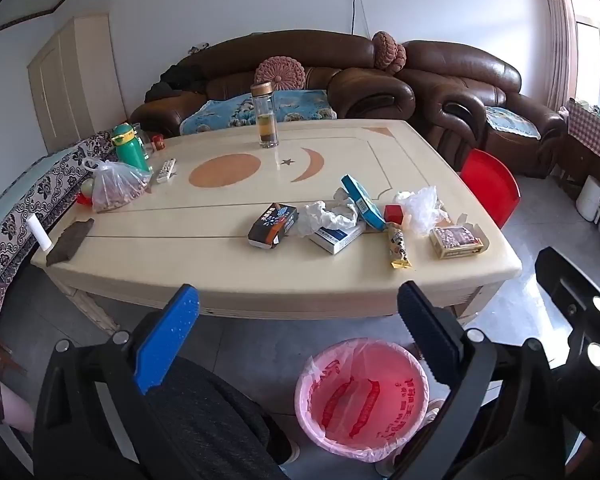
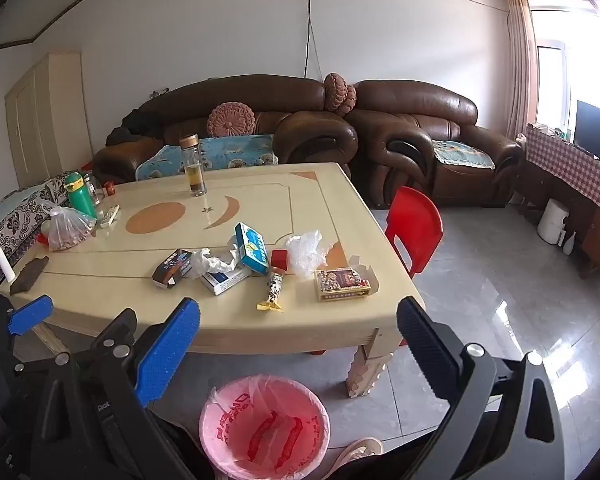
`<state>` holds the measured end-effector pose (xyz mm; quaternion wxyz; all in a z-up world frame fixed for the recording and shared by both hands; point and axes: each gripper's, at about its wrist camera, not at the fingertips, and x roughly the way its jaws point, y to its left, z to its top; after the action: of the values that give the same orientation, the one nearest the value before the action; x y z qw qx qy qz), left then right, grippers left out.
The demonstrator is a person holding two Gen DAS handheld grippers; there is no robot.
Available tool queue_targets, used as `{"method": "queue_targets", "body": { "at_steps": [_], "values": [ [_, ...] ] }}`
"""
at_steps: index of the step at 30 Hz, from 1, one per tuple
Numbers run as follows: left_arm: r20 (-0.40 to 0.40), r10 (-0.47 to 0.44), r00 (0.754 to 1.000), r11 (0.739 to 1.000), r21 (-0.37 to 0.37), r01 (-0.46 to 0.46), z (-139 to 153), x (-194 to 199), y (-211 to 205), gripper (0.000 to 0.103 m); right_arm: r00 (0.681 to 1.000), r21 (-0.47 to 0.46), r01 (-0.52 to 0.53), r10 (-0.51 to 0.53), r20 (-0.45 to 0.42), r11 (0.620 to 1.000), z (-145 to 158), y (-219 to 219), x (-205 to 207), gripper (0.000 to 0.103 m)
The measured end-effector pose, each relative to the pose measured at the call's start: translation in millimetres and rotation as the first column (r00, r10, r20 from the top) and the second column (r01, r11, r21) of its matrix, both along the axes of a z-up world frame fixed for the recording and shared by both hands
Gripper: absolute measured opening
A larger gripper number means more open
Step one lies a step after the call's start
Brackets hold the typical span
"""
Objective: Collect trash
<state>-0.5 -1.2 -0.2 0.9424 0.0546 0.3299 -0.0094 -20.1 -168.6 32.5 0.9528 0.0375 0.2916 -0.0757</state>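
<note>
Trash lies on the near right part of the cream table [image 1: 180, 248] [image 2: 100, 280]: a dark box [image 1: 273, 225] [image 2: 172, 268], crumpled paper [image 1: 328, 216] [image 2: 214, 262], a white-blue box [image 1: 336, 237] [image 2: 225, 280], a teal box [image 1: 363, 202] [image 2: 253, 247], a yellow snack wrapper [image 1: 398, 249] [image 2: 273, 291], a clear plastic bag [image 1: 420, 204] [image 2: 306, 254], a brown printed box [image 1: 457, 242] [image 2: 343, 283]. A bin with a pink liner [image 1: 362, 398] [image 2: 265, 428] stands on the floor below. My left gripper [image 1: 298, 312] and right gripper [image 2: 298, 324] are open, empty, short of the table.
A glass bottle [image 1: 265, 116], a green flask [image 1: 130, 148], a remote [image 1: 166, 170], a bag of nuts [image 1: 116, 186] and a dark wallet [image 1: 70, 240] are on the table's far and left parts. A red chair [image 2: 414, 228] stands at the right. Brown sofas stand behind.
</note>
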Motion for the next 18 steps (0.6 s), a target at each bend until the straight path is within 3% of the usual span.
{"method": "queue_targets", "body": {
  "at_steps": [18],
  "values": [
    [-0.006, 0.001, 1.0, 1.0, -0.013, -0.001, 4.6, -0.2, 2.8, 0.097, 1.0, 0.004, 0.008, -0.008, 0.005, 1.0, -0.6, -4.4, -4.3, 0.097]
  ]
}}
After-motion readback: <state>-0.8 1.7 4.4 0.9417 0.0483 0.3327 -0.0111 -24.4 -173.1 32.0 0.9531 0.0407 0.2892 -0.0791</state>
